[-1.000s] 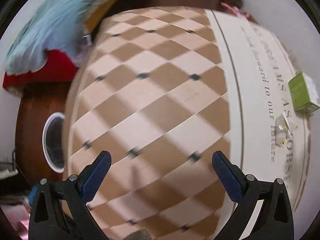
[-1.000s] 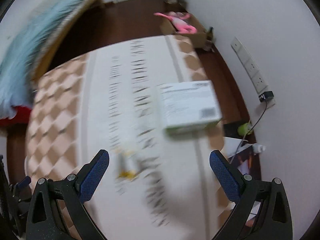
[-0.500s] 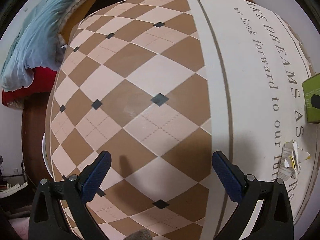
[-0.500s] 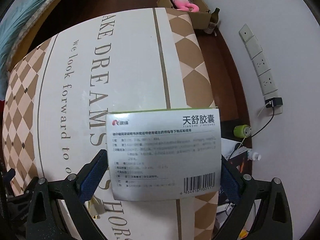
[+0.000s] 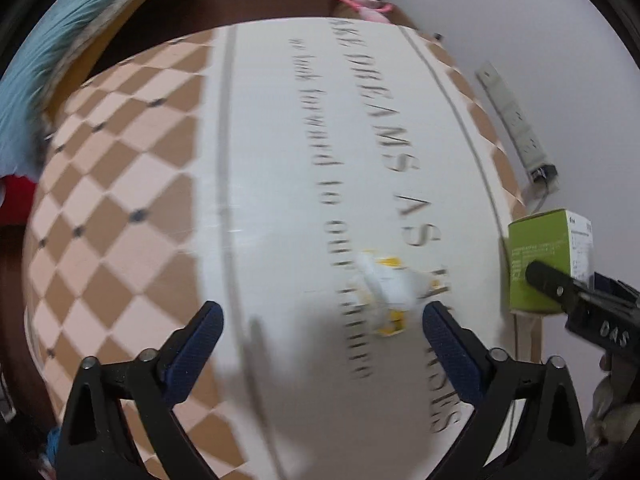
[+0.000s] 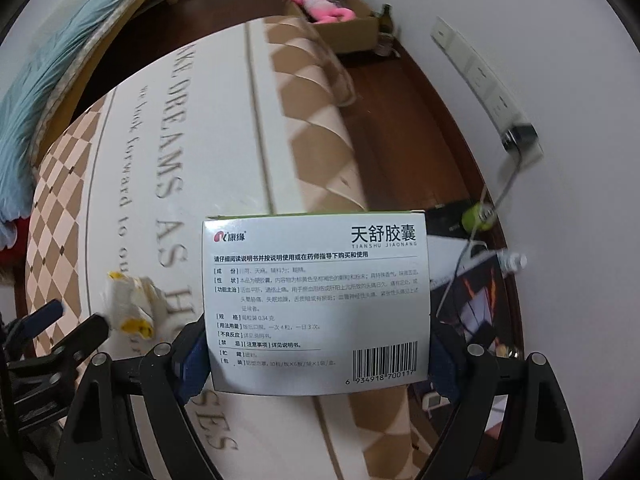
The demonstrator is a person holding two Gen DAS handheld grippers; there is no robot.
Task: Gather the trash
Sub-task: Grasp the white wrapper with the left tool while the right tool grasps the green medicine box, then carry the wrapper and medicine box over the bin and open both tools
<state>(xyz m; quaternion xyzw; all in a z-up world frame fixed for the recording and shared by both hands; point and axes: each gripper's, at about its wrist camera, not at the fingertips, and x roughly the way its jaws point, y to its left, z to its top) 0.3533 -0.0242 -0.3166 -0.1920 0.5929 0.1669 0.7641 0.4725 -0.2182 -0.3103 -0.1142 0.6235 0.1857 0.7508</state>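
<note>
Cardboard first: a brown open box (image 6: 344,28) sits on the dark wooden floor (image 6: 404,128) at the far end of the table, and a pink soft toy (image 6: 320,8) sprawls inside it, one limb hanging over the rim. Just beside it a dark bottle (image 6: 386,14) stands by the wall.

Nearer, the right gripper (image 6: 318,354) has its blue pads pressed against both sides of a white and green medicine box (image 6: 316,300), holding it off the surface with the printed face and barcode toward the camera (whether anything is inside, I cannot tell). The left gripper (image 5: 322,334) hangs with jaws wide apart and nothing between them, low over the tabletop; a crumpled white and yellow wrapper (image 5: 386,294) lies on the cloth just ahead of its right finger.

The table is covered by a cloth (image 5: 280,160) with a white centre band bearing large grey lettering, flanked by tan and cream diamond checks. A white wall (image 6: 540,40) runs along the right side, carrying a row of sockets (image 6: 480,76) with a plug and cable. A pale blue blanket (image 6: 52,92) lies on a bed at the left.
</note>
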